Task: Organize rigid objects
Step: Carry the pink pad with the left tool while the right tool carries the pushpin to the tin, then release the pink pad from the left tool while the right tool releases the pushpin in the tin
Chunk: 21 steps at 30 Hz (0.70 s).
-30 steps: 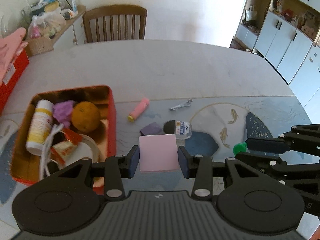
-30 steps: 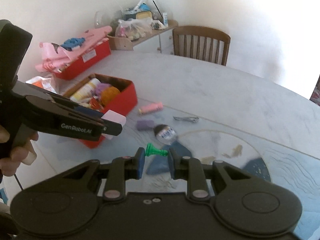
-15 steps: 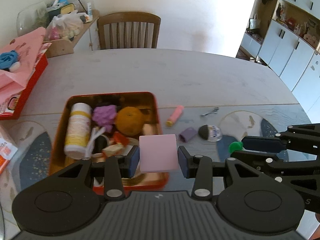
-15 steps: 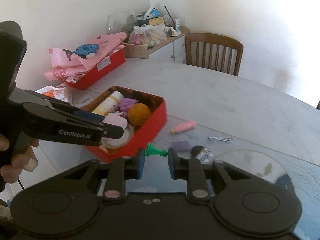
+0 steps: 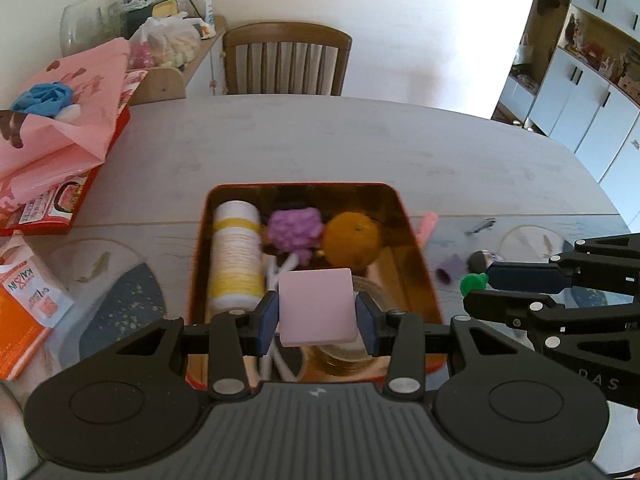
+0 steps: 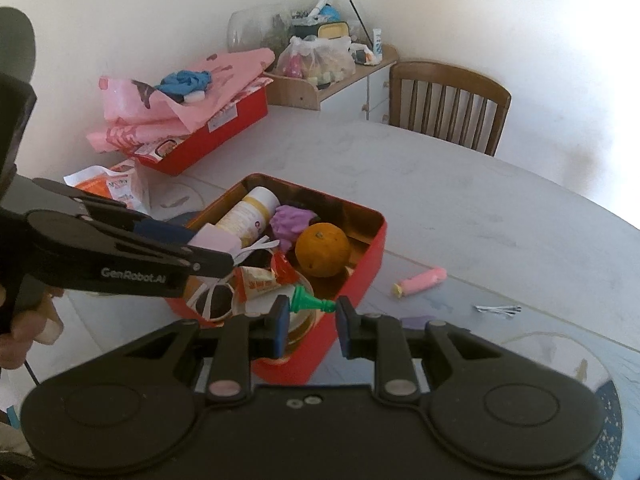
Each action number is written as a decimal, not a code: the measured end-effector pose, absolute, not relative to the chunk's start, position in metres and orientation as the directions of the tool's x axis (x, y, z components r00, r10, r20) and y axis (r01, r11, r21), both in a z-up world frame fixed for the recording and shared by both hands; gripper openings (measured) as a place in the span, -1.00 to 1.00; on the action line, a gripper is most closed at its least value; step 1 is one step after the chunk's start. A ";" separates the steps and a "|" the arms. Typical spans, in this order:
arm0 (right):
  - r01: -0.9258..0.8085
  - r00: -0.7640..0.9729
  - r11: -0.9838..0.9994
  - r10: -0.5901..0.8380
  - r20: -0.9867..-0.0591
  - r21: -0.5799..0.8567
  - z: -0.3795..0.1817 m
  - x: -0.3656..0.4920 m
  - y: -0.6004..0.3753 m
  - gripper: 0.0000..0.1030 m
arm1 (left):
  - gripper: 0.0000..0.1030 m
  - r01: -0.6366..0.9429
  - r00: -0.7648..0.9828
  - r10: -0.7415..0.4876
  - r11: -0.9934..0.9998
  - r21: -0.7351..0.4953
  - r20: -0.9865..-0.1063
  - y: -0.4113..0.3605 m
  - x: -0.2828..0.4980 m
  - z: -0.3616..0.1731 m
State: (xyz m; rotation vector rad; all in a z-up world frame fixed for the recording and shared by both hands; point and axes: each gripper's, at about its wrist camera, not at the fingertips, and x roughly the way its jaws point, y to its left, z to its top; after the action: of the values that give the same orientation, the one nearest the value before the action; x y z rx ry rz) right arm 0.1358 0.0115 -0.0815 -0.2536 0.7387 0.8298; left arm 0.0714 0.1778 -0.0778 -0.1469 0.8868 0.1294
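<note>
**Two small pieces held over the red tin**

The left gripper [image 5: 316, 317] is clamped on a pink block [image 5: 317, 307], its pads pressing the block's two opposite side faces. The block hangs above the near half of the red tin [image 5: 416, 240], over the jumble of wrappers and a round lid below. The right gripper [image 6: 310, 322] pinches a green pawn [image 6: 310, 301] end to end, base against the left pad and head against the right one, just above the tin's near rim.

The block looks like a flat, square, matt slab, light and stiff. Its parallel sides give the pads broad, even contact, so this hold should be secure; it seems unlikely to slip or crush. Released flat, it would probably land and stay where it falls.

The pawn is a harder case. It appears to be smooth, hard plastic, very light, with a narrow, tapered body and a rounded head. Held lengthwise, it touches the pads only at small points, so a slight loosening could let it pivot or shoot out. Dropped, it would likely bounce or roll, so a low release inside the tin looks safer.

The tin already holds a white bottle [image 5: 237, 256], a purple lump [image 5: 294, 230] and an orange [image 5: 352, 240]. A pink tube [image 6: 420, 281], a purple piece [image 6: 416, 321] and a metal clip [image 6: 498, 309] lie on the table [image 6: 460, 200] to the tin's right.
</note>
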 end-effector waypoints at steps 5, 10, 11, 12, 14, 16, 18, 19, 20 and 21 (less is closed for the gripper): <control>-0.741 0.460 0.671 0.535 -0.709 0.026 -0.093 0.147 0.033 -0.53 | -0.20 -0.175 0.628 0.066 0.983 -0.058 -0.776 0.195 0.083 -0.083; -0.754 0.475 0.656 0.505 -0.721 -0.037 -0.099 0.156 0.055 -0.53 | -0.20 -0.164 0.629 0.067 0.985 -0.047 -0.775 0.204 0.098 -0.089; -0.759 0.474 0.649 0.504 -0.722 -0.045 -0.100 0.158 0.059 -0.53 | -0.20 -0.158 0.630 0.065 0.986 -0.046 -0.774 0.204 0.101 -0.090; -0.762 0.472 0.645 0.502 -0.725 -0.050 -0.101 0.160 0.063 -0.53 | -0.20 -0.151 0.631 0.060 0.987 -0.046 -0.774 0.204 0.104 -0.092; -0.768 0.466 0.638 0.498 -0.731 -0.056 -0.103 0.163 0.069 -0.53 | -0.20 -0.142 0.631 0.057 0.989 -0.043 -0.774 0.206 0.109 -0.095; -0.769 0.464 0.635 0.487 -0.740 -0.064 -0.107 0.166 0.075 -0.53 | -0.20 -0.131 0.633 0.054 0.991 -0.038 -0.772 0.207 0.115 -0.099; -0.770 0.460 0.634 0.478 -0.748 -0.068 -0.110 0.169 0.079 -0.53 | -0.20 -0.120 0.632 0.052 0.992 -0.031 -0.773 0.208 0.120 -0.103; -0.773 0.457 0.631 0.475 -0.752 -0.071 -0.112 0.169 0.080 -0.53 | -0.20 -0.118 0.629 0.050 0.993 -0.032 -0.776 0.209 0.123 -0.104; -0.775 0.455 0.627 0.473 -0.754 -0.075 -0.113 0.169 0.081 -0.53 | -0.20 -0.113 0.627 0.045 0.993 -0.034 -0.777 0.209 0.125 -0.106; -0.778 0.452 0.624 0.471 -0.758 -0.077 -0.115 0.170 0.082 -0.53 | -0.20 -0.103 0.626 0.035 0.994 -0.038 -0.779 0.209 0.126 -0.107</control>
State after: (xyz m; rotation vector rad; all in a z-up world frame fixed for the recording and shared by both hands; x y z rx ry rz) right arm 0.1697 0.0822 -0.1146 -0.4514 0.7686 0.8038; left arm 0.1264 0.2085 -0.1069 -0.0815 0.8909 0.0796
